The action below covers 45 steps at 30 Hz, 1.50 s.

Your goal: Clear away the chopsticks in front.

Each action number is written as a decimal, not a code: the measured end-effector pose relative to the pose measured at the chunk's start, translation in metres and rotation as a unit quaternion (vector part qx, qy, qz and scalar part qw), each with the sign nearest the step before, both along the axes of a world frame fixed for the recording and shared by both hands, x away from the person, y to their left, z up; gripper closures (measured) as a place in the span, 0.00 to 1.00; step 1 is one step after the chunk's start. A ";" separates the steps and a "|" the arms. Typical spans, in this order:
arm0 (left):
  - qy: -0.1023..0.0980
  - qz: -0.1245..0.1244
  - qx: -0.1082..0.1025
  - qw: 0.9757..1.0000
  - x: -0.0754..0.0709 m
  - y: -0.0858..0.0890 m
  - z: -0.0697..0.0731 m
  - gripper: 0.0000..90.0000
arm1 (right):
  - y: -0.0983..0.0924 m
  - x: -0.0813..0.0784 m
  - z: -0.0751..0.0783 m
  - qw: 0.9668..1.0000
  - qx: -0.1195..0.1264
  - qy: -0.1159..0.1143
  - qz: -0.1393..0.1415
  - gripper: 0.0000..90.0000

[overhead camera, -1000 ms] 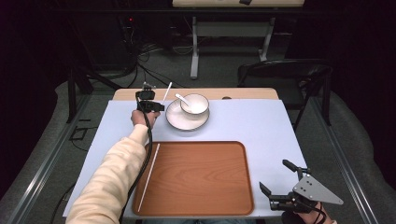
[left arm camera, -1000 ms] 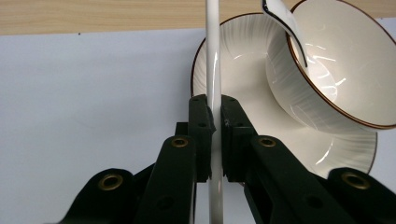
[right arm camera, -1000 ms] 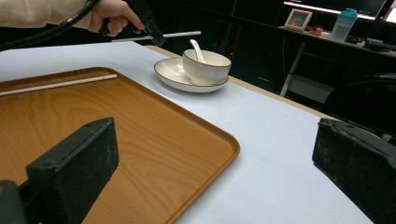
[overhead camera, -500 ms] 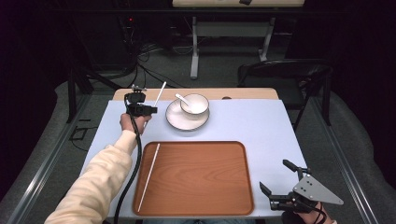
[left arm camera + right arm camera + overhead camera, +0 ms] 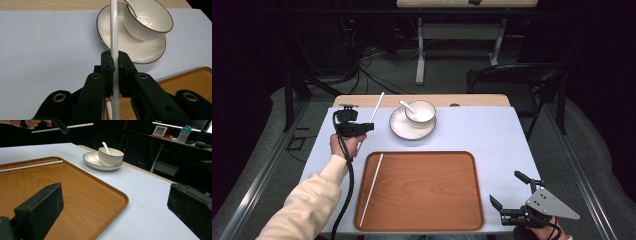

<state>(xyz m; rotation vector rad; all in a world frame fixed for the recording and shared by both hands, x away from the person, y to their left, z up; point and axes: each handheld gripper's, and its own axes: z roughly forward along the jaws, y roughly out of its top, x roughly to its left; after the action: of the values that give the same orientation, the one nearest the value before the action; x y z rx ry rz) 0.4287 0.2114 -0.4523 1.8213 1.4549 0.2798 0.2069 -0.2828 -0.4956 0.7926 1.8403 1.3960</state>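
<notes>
My left gripper [image 5: 363, 127] is shut on a white chopstick [image 5: 376, 106] and holds it above the table's far left, left of the plate. In the left gripper view the chopstick [image 5: 113, 30] runs straight up between the closed jaws [image 5: 115, 62]. A second white chopstick [image 5: 372, 189] lies along the left side of the wooden tray [image 5: 427, 195]. My right gripper [image 5: 506, 188] hangs open past the tray's near right corner, with nothing between its jaws [image 5: 115, 207].
A white bowl [image 5: 420, 112] with a spoon [image 5: 407, 106] stands on a white plate [image 5: 404, 129] at the far middle of the pale blue table cover [image 5: 482, 135]. Behind the table are a black chair [image 5: 512, 80] and cables on the floor.
My left gripper has moved left and a little toward the person, carrying the chopstick with it. The right gripper has stayed put.
</notes>
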 end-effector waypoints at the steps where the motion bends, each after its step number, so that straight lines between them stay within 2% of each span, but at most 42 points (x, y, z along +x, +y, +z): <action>1: 0.000 -0.001 -0.002 1.000 -0.005 0.000 -0.001 0.94 | 0.000 0.000 0.000 1.000 -0.001 -0.001 0.000 0.00; 5: -0.003 -0.006 -0.006 1.000 -0.023 0.001 -0.003 0.94 | 0.000 0.000 0.000 1.000 -0.002 0.001 0.000 0.00; 15: -0.014 -0.006 -0.035 0.999 -0.069 -0.001 -0.014 0.94 | 0.000 -0.001 0.000 1.000 -0.002 0.000 0.001 0.00; 20: 0.003 -0.009 -0.044 0.999 -0.090 -0.006 -0.031 0.94 | 0.000 -0.001 0.000 1.000 -0.001 -0.002 0.001 0.00; 23: 0.011 -0.009 -0.041 0.999 -0.101 -0.009 -0.043 0.94 | 0.000 -0.001 0.000 1.000 -0.002 -0.001 0.001 0.00; 29: 0.039 0.015 -0.046 0.998 -0.113 -0.002 -0.066 0.94 | 0.000 -0.001 0.000 1.000 -0.001 -0.001 0.001 0.00; 34: 0.058 0.027 -0.039 0.997 -0.119 0.000 -0.078 0.94 | 0.000 -0.001 0.000 1.000 -0.002 0.000 0.001 0.00; 40: 0.078 0.033 -0.022 0.996 -0.126 0.001 -0.084 0.94 | 0.001 -0.001 0.000 1.000 -0.002 0.000 0.000 0.00; 45: 0.086 0.043 -0.012 0.995 -0.129 0.002 -0.088 0.94 | 0.001 -0.001 0.000 1.000 -0.004 -0.002 0.001 0.00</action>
<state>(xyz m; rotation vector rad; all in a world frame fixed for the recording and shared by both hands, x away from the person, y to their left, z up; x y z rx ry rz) 0.2994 0.2131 -0.5400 1.8031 1.6506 0.1514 0.2061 -0.2823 -0.4951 0.7844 1.8437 1.3899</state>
